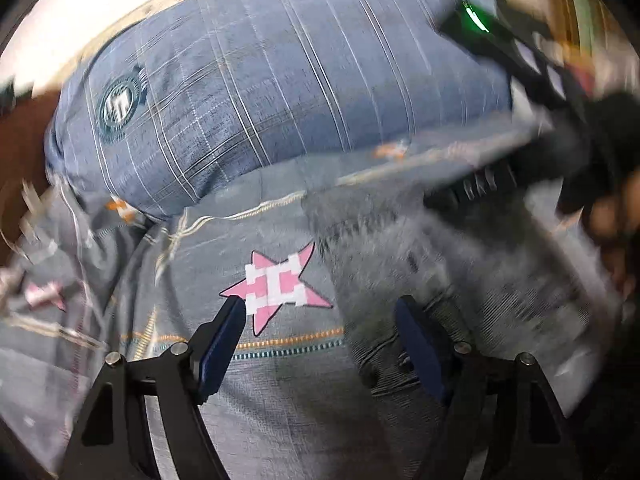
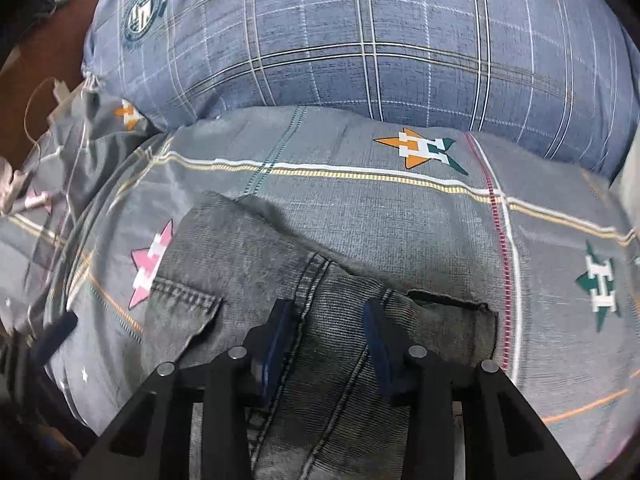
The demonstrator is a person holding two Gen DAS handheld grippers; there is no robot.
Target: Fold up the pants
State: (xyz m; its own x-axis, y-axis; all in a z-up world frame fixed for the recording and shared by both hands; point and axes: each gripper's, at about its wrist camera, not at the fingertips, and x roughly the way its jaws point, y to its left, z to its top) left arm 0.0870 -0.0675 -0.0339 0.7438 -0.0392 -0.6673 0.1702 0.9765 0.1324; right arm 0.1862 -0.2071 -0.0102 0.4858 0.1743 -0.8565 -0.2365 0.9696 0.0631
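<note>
Most of the left wrist view was smeared by motion. The right gripper (image 1: 520, 120) at the upper right of that frame was a dark blur, so whether its jaws stood apart could not be read there, and the hand (image 1: 612, 216) holding it was cut off by the right edge. The grey pants (image 1: 440, 280) were streaked, their seams unreadable. In the right wrist view the pants (image 2: 320, 320) ran under the gripper body and off the bottom edge. The pink star (image 2: 154, 264) was half covered by the denim. The clutter at the left edge (image 2: 24, 188) was too blurred to identify.
</note>
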